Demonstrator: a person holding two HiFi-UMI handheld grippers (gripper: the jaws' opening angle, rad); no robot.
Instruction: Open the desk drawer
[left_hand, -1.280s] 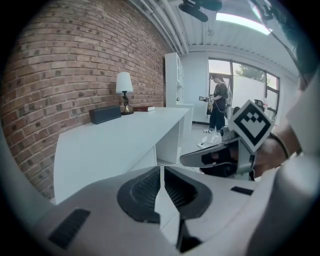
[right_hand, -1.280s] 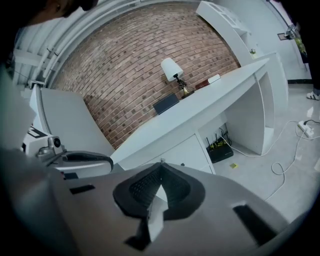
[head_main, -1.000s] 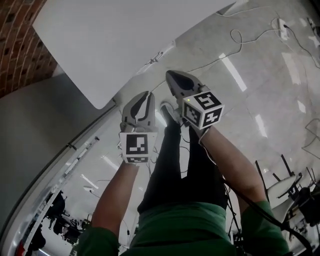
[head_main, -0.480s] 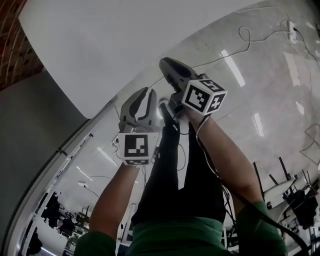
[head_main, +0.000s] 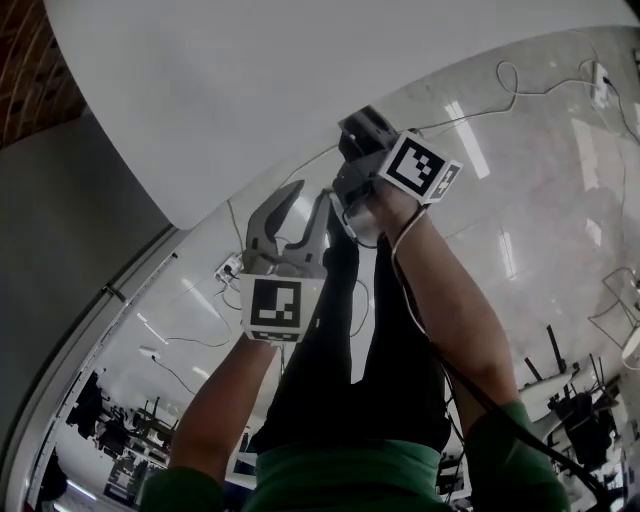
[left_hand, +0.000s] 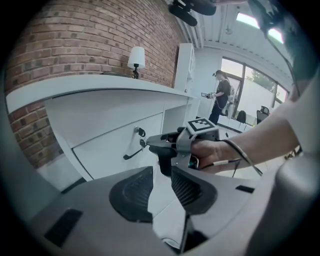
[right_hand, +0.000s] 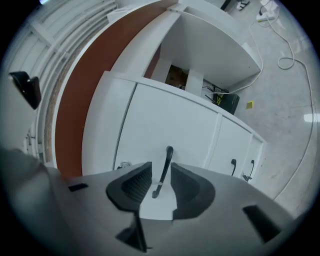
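Observation:
The white drawer front (right_hand: 170, 125) carries a black bar handle (right_hand: 167, 157) and a keyhole (left_hand: 139, 131) beside it. My right gripper (right_hand: 161, 167) is up against the drawer. Its jaws have just been opening, and the handle now stands between the pads with a gap on each side. The left gripper view shows the right gripper (left_hand: 160, 142) reaching level at the handle (left_hand: 132, 150) under the desk top (left_hand: 100, 82). My left gripper (left_hand: 161, 172) hangs behind it, open and empty, and angled downward. In the head view the left gripper (head_main: 300, 205) sits below the right gripper (head_main: 358, 135).
A small lamp (left_hand: 136, 57) stands on the desk against a brick wall (left_hand: 75, 35). More cabinet doors with black handles (right_hand: 233, 166) adjoin the drawer. Cables (head_main: 500, 90) and a power strip (head_main: 228, 268) lie on the glossy floor. A person (left_hand: 220, 95) stands far back.
Both grippers have sunk toward the desk front. The right gripper has rolled, its marker cube turning, and has gone in under the desk edge. The left gripper has followed behind it.

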